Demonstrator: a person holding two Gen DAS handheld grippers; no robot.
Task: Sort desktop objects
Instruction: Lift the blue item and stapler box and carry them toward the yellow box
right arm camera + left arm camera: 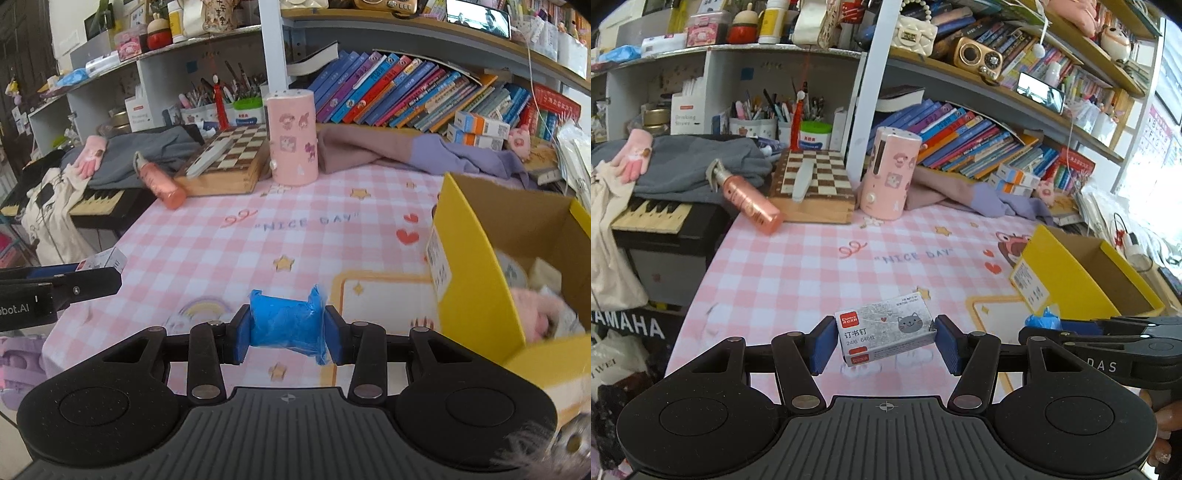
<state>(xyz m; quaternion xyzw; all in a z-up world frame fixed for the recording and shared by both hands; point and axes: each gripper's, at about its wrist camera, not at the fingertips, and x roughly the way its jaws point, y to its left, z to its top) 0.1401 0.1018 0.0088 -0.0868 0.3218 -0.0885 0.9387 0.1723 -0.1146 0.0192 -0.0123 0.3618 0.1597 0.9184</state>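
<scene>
Left claw [886, 341] grips staple box [886, 332]; right claw [286, 334] grips blue packet [286, 325]; yellow box [476, 280] holds items.

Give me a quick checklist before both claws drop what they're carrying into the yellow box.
1. Left claw grips the small silver cardboard staple box with the cat picture: ok, blue pads press both ends.
2. Right claw grips the crumpled blue plastic packet: ok, squeezed between the pads.
3. Open yellow cardboard box has its top clear: ok, flaps open, opening unobstructed.
4. Room inside the box: cannot tell, pink fluffy and pale items already lie there and part is hidden.
5. Claws clear of each other: ok, they are side by side with a gap.
6. Either load already over the box: not ok, both are above the pink checked tablecloth.
</scene>
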